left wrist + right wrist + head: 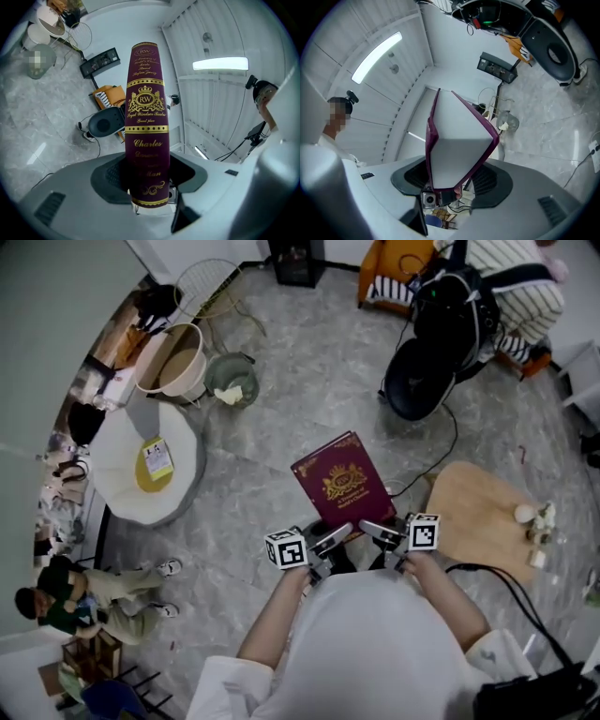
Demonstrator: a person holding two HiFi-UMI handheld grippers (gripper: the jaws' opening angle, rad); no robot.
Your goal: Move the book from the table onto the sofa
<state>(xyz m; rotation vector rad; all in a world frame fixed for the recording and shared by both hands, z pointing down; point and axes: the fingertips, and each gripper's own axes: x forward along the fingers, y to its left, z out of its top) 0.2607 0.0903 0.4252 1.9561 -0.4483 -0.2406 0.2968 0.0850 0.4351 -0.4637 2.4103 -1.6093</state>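
Note:
I hold a maroon book with gold print in the air over the grey stone floor, one gripper on each near corner. In the head view my left gripper grips the book's near left edge and my right gripper its near right edge. The left gripper view shows the gold-lettered spine of the book standing between the jaws of the left gripper. In the right gripper view the book's white page edges sit clamped in the right gripper. Both grippers are shut on the book.
A round wooden table with small items at its right edge stands to the right. An orange seat and a black round chair are ahead. A white pouf, a bucket and a seated person are on the left.

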